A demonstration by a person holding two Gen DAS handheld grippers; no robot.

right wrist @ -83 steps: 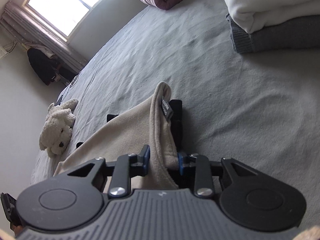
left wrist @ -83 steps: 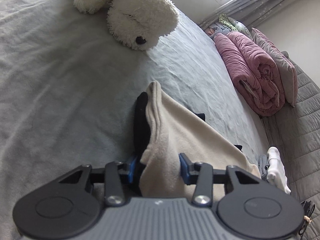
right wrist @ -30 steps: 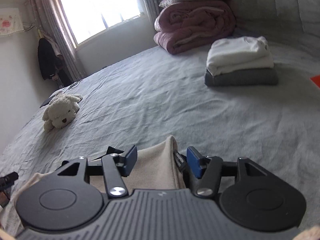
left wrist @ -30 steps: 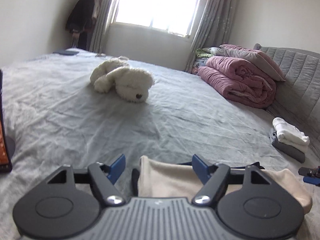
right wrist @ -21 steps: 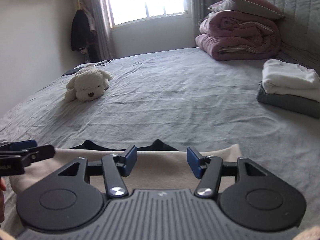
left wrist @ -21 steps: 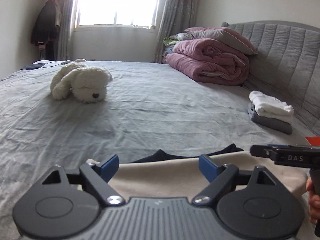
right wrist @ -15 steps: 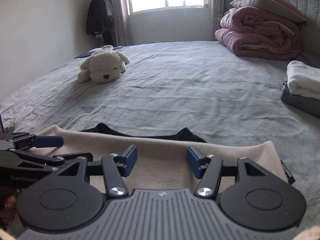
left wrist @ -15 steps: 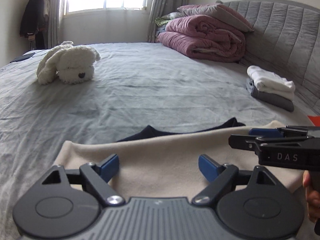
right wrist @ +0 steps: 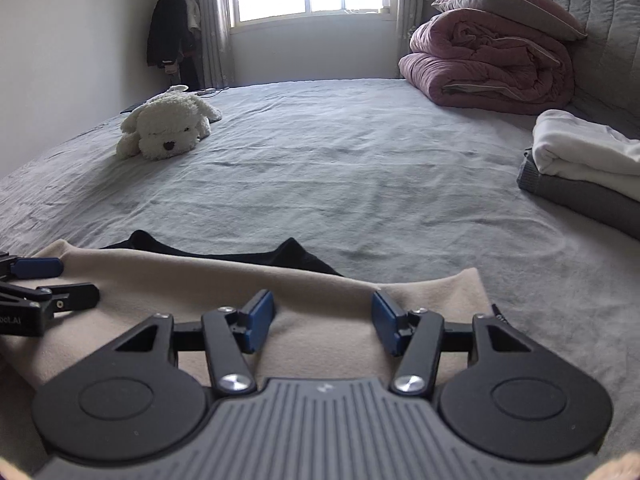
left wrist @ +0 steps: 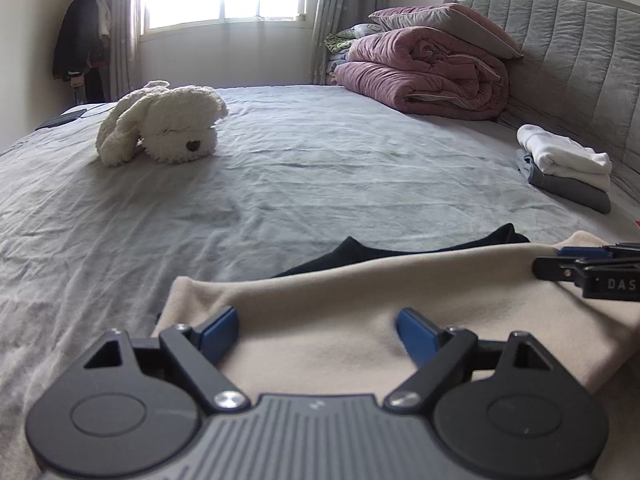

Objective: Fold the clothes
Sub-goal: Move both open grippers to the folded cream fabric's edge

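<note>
A beige fleece garment [left wrist: 360,300] lies folded flat on the grey bed, with a black garment [left wrist: 360,254] showing along its far edge. My left gripper [left wrist: 316,332] is open over the beige garment's left end. My right gripper [right wrist: 322,320] is open over its right end [right wrist: 420,292]. The black garment also shows in the right wrist view [right wrist: 216,254]. Each gripper's fingertips show at the edge of the other's view: the right one [left wrist: 592,272] and the left one [right wrist: 36,280].
A white plush dog [left wrist: 164,128] lies on the far left of the bed [left wrist: 320,168]. Rolled pink quilts and pillows [left wrist: 424,76] sit at the headboard. A stack of folded white and grey clothes [right wrist: 584,164] lies at the right.
Both grippers let go of the beige garment and opened. It now lies flat on the bed. Both views swung up from looking down at the bed to looking level across it.
</note>
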